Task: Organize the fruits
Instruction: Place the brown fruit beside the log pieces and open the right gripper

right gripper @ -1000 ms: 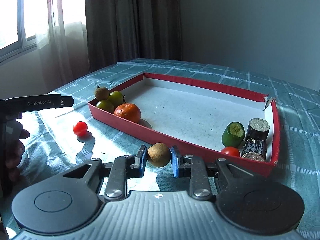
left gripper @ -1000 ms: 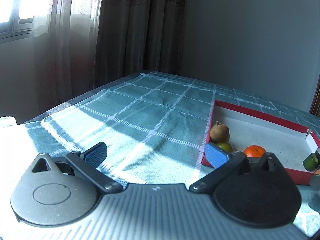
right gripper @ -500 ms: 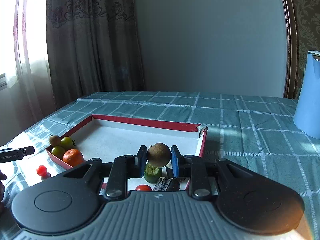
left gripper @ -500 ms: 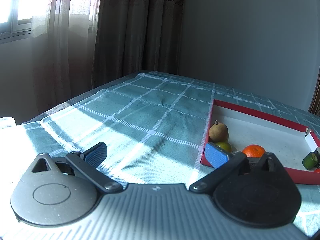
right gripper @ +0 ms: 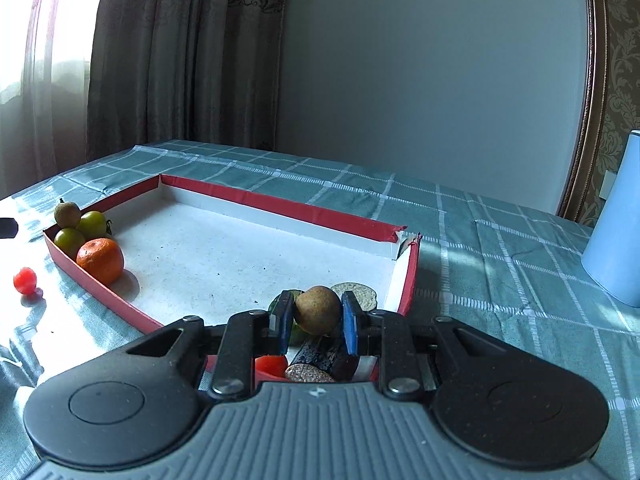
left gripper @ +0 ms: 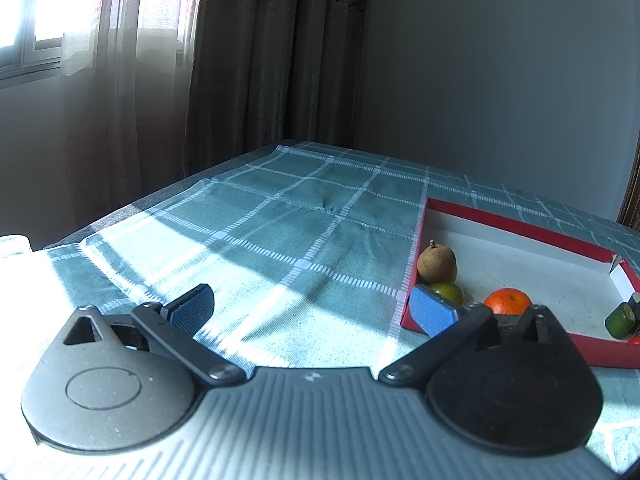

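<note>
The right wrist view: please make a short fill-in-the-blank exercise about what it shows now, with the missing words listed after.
1. The right gripper is shut on a round ____ fruit.
2. The orange lies inside the ____ tray.
3. The small red fruit lies ____ the tray, on the cloth.
4. The left gripper holds ____.

Missing words: brown; red; outside; nothing

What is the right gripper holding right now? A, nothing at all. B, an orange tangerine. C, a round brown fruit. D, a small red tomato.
C: the right gripper is shut on a round brown fruit, held above the near corner of the red tray, while the tangerine sits in the tray's far left end.
</note>
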